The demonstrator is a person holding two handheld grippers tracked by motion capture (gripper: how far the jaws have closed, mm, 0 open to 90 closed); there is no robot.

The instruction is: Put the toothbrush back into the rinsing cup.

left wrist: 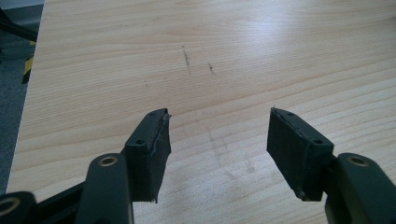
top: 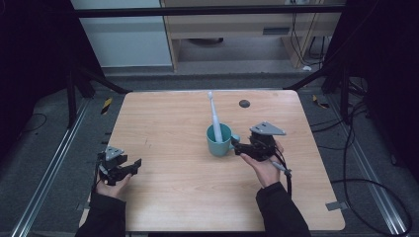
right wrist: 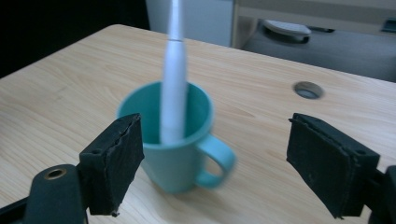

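One cup [top: 218,140] is seen near the middle of the table [top: 173,192], and a white toothbrush [top: 214,118] is held upright inside it, leaning on the rim. The right gripper [top: 236,146] is parked just beside the handle, fingers spread wide with nothing between them; a careless nudge could tip the tall brush out. The left gripper [top: 134,164] is kept well apart, also spread and empty.

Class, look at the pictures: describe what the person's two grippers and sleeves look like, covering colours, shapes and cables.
Each hand carries a black left gripper and right gripper, both topped with grey three-cornered plates. Their jaws end in flat, dark, rectangular pads with brass-coloured rivets. A black cable trails from the right one. The sleeves are dark.
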